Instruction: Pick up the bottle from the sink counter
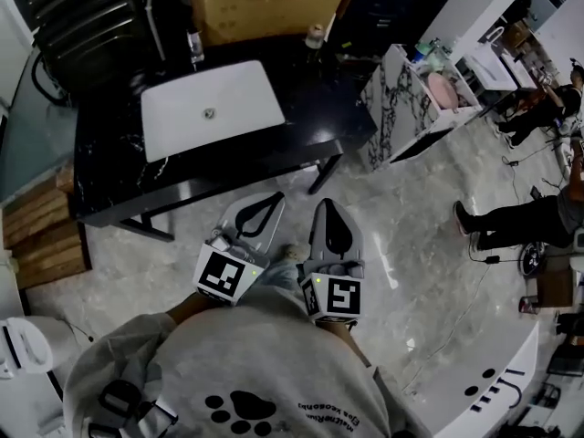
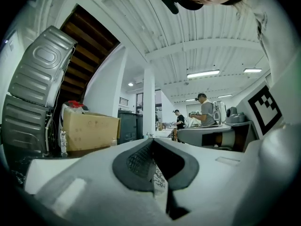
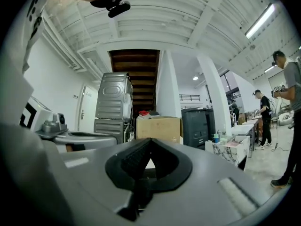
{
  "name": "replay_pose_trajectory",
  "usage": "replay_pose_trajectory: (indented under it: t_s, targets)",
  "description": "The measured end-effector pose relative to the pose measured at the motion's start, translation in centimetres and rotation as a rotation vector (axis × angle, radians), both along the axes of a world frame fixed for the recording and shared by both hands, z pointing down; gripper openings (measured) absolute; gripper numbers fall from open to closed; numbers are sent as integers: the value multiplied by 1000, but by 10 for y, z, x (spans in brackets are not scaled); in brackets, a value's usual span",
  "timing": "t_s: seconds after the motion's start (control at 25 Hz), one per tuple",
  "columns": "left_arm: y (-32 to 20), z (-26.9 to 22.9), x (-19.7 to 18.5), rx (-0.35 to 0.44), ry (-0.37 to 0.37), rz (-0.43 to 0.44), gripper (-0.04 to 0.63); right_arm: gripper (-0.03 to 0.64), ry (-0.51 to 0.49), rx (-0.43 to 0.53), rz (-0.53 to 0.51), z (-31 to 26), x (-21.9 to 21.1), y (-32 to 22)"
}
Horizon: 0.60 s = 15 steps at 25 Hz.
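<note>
Head view shows you standing on the floor (image 1: pixel 411 245), on the near side of the sink (image 1: pixel 212 108), not yet at the black surface (image 1: pixel 306 117). Your left gripper (image 1: pixel 272 199) and right gripper (image 1: pixel 325 206) sit side by side in front of you, well short of the sink. Both are pinched tight with nothing in them. The left gripper view and right gripper view each show two tips pressed together.

The bottle (image 1: pixel 315 36) looks to be the small pale one behind the sink and off to its right, just in front of the box (image 1: pixel 269 3). A tall shiny thing (image 1: pixel 194 48) stands behind the sink on its left. I cannot tell if it is a tap or another bottle.

Here is what could go wrong. If you reach in with a gripper pinched like this, the tips will poke the bottle and tip it over. Open one wide first. The bottle is past the sink, so it is a long reach, and a low gripper could bump the surface's front edge. You could also grab the wrong thing.
</note>
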<state>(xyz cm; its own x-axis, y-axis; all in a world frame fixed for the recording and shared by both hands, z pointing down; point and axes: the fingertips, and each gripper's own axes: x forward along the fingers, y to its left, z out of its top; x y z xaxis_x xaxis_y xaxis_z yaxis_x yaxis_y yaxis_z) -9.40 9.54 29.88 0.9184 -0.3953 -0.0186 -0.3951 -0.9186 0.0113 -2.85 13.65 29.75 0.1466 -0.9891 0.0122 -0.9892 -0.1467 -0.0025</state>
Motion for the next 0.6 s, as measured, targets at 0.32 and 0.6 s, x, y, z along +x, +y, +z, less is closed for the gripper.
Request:
replay_pose_trajectory:
  t_s: [0.32, 0.6]
  targets:
    - [-41, -6, 57, 0, -6, -79, 2, 2, -9, 13, -78, -8, 65, -51]
    - [-64, -7, 121, 4, 16, -105, 2, 2, 10, 27, -137, -11, 124, -82]
